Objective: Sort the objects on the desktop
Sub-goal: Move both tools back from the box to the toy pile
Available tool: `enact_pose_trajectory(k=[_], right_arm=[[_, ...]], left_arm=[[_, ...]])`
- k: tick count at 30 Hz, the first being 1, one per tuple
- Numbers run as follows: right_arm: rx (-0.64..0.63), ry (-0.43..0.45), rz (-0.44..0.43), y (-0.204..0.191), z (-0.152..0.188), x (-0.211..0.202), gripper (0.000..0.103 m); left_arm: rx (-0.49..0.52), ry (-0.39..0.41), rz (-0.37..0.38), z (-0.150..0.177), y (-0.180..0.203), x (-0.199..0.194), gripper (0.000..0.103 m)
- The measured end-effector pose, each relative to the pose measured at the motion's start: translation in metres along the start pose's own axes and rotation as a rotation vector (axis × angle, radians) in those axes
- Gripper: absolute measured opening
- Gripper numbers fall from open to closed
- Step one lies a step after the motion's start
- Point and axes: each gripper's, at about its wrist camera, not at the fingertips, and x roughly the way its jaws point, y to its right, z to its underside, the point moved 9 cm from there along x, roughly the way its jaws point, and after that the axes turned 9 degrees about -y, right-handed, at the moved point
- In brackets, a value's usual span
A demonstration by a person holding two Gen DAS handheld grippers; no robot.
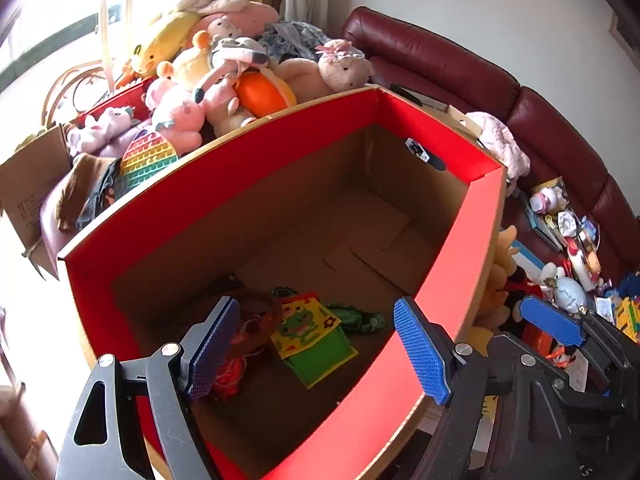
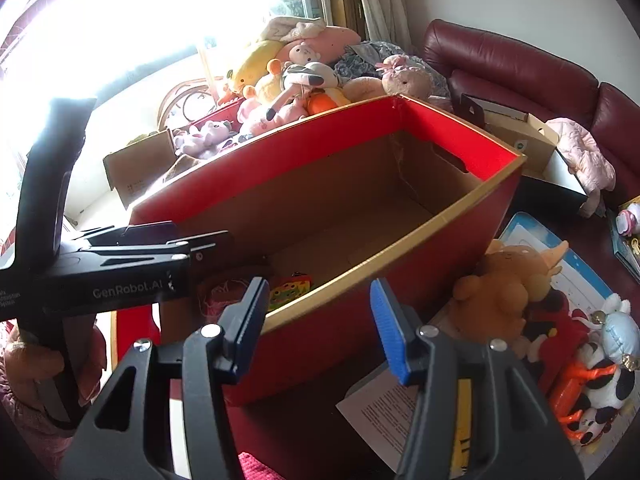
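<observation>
A large cardboard box with red inner walls (image 1: pixel 248 176) fills the left wrist view. On its floor lie a yellow and green frog pouch (image 1: pixel 310 330), a dark green item (image 1: pixel 360 318) and a tangle of red yarn (image 1: pixel 230 372). My left gripper (image 1: pixel 316 348) hangs open above these, with nothing between its fingers. My right gripper (image 2: pixel 320 328) is open and empty too, just outside the box's near wall (image 2: pixel 360 320). An orange plush (image 2: pixel 504 292) and a red and black plush (image 2: pixel 560 324) lie right of the box.
A heap of plush toys (image 1: pixel 224 68) rises behind the box, against a window. A dark red sofa (image 1: pixel 440 60) runs along the right, strewn with small toys (image 1: pixel 576 240). A printed sheet (image 2: pixel 384 412) lies under the right gripper. A hand (image 2: pixel 36 360) grips the left tool's handle.
</observation>
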Motion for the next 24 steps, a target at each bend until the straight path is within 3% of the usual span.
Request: enact_pose_trajectory(k=[6,10,13,18,24], right_arm=[[0.068,0.058,0.059,0.053,0.026,-0.047,0.056],[0.141,0.077,0.141,0.106,0.059,-0.076,0.056],[0.222,0.071,0.214,0.153,0.092,-0.09,0.062],[0.391,0.04,0.263,0.22,0.149,-0.097,0.063],[0.495,-0.018,0.267,0.256,0.207,-0.081,0.063]], left_arm=[[0.121,0.037,0.013,0.006,0.063,-0.017,0.08],[0.22,0.021,0.037,0.02,0.112,-0.01,0.08],[0.295,-0.014,0.047,0.036,0.145,0.004,0.08],[0.384,-0.08,0.053,0.064,0.19,0.033,0.08],[0.436,-0.166,0.081,0.099,0.221,0.065,0.08]])
